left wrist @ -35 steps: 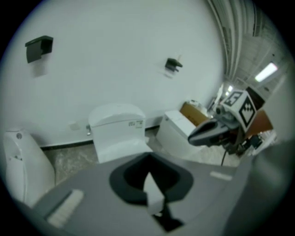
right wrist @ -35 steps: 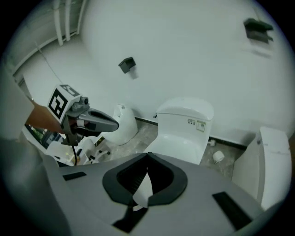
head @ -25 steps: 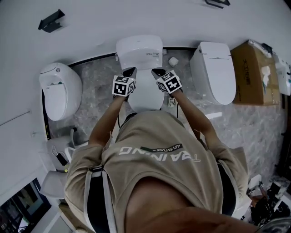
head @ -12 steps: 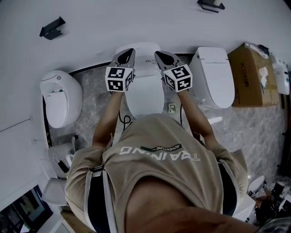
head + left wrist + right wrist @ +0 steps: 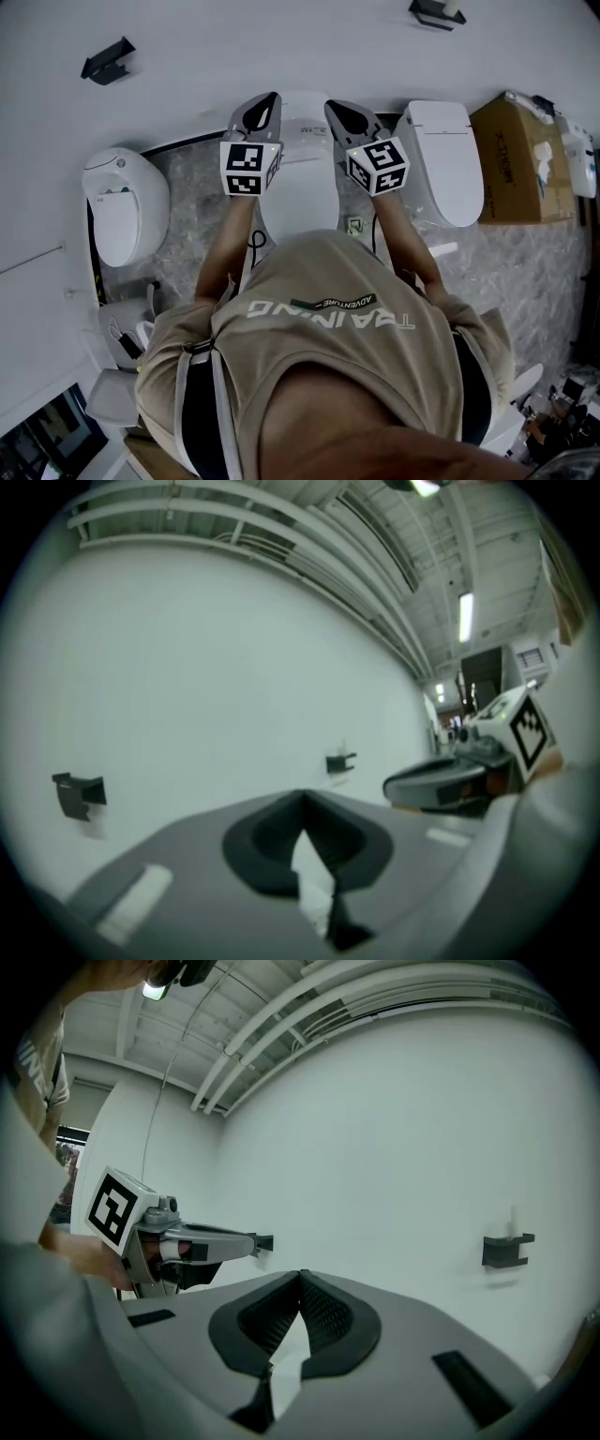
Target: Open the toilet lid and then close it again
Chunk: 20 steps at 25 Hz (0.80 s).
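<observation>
The white toilet (image 5: 298, 199) stands against the wall between my arms, its lid down. Both grippers are lifted well above it, side by side, pointing level at the white wall. My left gripper (image 5: 271, 97) is shut with nothing in it; its own view shows the jaws (image 5: 302, 797) meeting in front of bare wall. My right gripper (image 5: 331, 105) is also shut and empty, jaws (image 5: 300, 1274) together. Each gripper view shows the other gripper alongside: the right one (image 5: 441, 785) and the left one (image 5: 202, 1243). The toilet is out of both gripper views.
A rounder white toilet (image 5: 122, 202) stands at the left and another white toilet (image 5: 441, 159) at the right. A cardboard box (image 5: 520, 155) stands further right. Black brackets (image 5: 105, 58) (image 5: 439, 11) hang on the wall. The floor is grey marble.
Both grippers rose from just above the toilet lid to well over it and tipped up to point level at the wall. The jaws stayed shut.
</observation>
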### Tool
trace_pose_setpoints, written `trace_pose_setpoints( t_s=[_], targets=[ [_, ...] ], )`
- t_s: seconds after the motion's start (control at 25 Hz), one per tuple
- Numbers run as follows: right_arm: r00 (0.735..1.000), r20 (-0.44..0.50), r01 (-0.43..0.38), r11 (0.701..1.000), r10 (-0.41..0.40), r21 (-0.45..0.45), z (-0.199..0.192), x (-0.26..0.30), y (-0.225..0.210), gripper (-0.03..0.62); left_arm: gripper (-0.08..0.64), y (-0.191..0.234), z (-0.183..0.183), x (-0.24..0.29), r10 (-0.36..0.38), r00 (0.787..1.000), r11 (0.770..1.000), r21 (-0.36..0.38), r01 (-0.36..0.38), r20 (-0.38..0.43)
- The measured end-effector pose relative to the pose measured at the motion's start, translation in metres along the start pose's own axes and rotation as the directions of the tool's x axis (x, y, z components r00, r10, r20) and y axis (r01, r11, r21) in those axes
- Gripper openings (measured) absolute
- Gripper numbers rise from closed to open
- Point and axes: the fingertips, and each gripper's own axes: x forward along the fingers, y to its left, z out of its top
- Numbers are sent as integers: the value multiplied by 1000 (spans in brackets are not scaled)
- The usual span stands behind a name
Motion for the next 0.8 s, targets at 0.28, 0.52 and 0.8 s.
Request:
trace_pose_setpoints(
  t_s=[0.28, 0.52, 0.8],
  targets=[
    [1000, 2, -14, 1000, 14, 10, 0, 5, 3, 14, 5, 7, -10, 1, 10, 1000, 999, -36, -10, -16],
    [999, 8, -38, 999, 38, 6, 6, 14, 7, 14, 5, 13, -13, 0, 19, 999, 999, -34, -20, -27],
    [998, 8, -59, 998, 58, 28, 5, 20, 9, 14, 5, 17, -12, -5, 35, 999, 999, -16, -36, -38]
  ],
)
